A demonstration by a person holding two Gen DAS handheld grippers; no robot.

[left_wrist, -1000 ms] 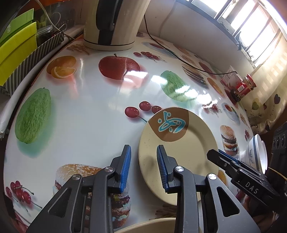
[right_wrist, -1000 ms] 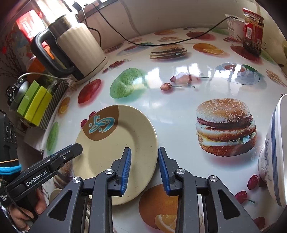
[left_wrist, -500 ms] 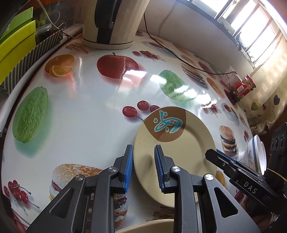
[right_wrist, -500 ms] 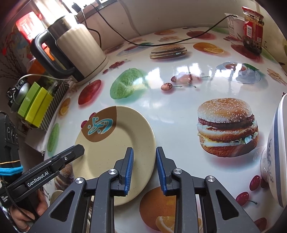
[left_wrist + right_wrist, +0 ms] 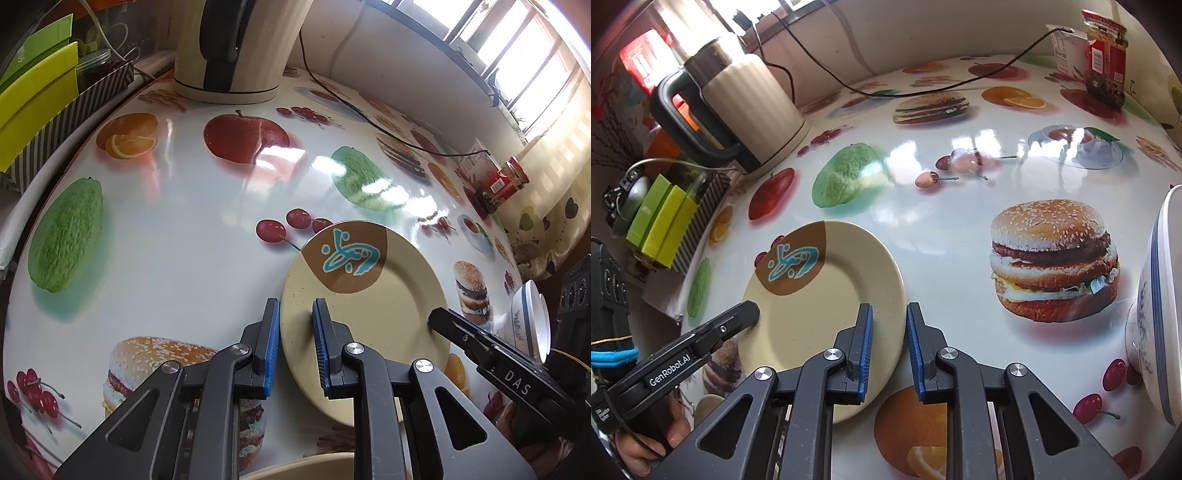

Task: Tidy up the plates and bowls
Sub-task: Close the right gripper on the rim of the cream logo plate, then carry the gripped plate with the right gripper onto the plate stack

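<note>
Over on the far left a striped box holds green cartons, and just beside it the cream kettle stands at the back edge of the bench, its black handle facing out. Moving in, the left tool has its blue pads on either side of the plate's near left rim: one finger lies outside the edge, the other over the plate's face, and the jaws have just been closing in on that rim, though a sliver of gap shows and I cannot tell that they pinch it yet. The plate itself, beige with a brown patch and a blue squiggle, lies flat on the glossy fruit-and-burger cloth. Across it, the right tool straddles the opposite rim the same way, one pad over the plate, one over the cloth, jaws likewise just narrowed around the edge, with no firm squeeze to be seen. Further right sits the printed burger, then a white bowl with blue lines at the bench's right edge. Far back right, a red-labelled jar stands by the wall.
</note>
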